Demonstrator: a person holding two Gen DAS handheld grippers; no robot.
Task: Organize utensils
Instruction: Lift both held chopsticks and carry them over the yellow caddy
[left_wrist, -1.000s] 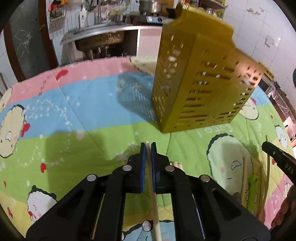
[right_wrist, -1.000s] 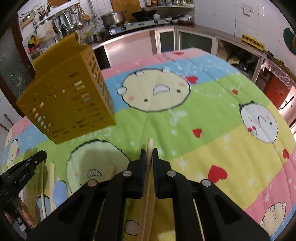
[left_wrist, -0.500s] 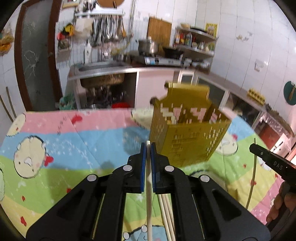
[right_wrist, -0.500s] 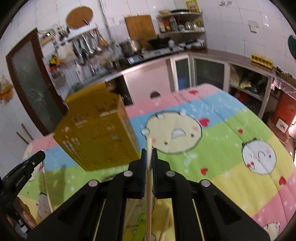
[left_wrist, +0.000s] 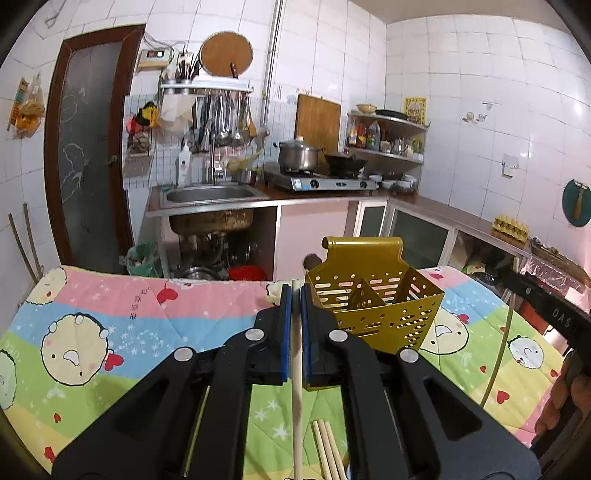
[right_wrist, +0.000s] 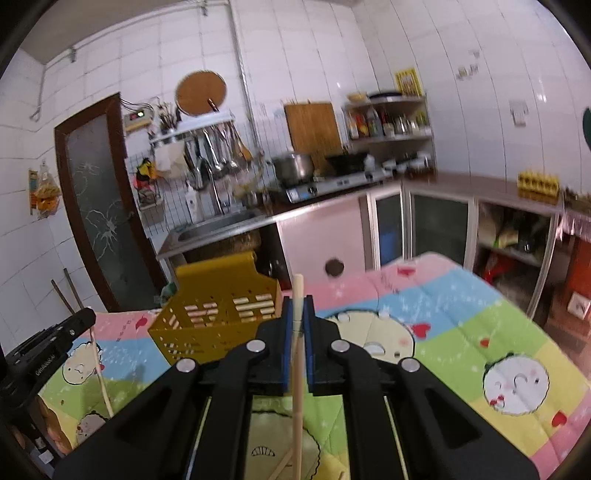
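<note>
Your left gripper (left_wrist: 293, 291) clamps one chopstick (left_wrist: 296, 369); right gripper (right_wrist: 298, 301) clamps another chopstick (right_wrist: 297, 369). Tips forward, ready for drop into yellow holder (left_wrist: 376, 306), upright on quilted tabletop (left_wrist: 147, 328). Spare chopsticks (left_wrist: 327, 448) lie below.

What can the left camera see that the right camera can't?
Only the left view shows the dividers inside the yellow holder, loose chopsticks lying on the quilt, and the left gripper shut on a chopstick. Only the right view shows the right gripper shut on its own chopstick. Both show the holder, the cartoon quilt and the kitchen sink.
</note>
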